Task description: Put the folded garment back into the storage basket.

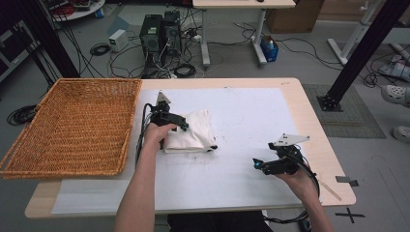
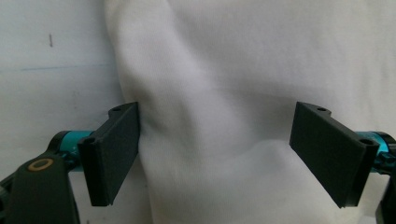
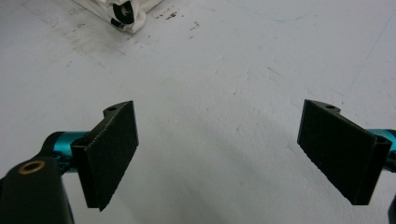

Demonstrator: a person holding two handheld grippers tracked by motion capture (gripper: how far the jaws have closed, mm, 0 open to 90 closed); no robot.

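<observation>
At centre frame in the high view, the folded cloth is plain cream-white with a black mark at its lower right corner. The basket at left is woven golden-tan. The table cover is white, faintly smudged.

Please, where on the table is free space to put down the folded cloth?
The white sheet is bare between the folded cloth and the right gripper, and along the far edge. The wicker basket at the left is empty too. It is crowded only around the left gripper, over the cloth.
</observation>
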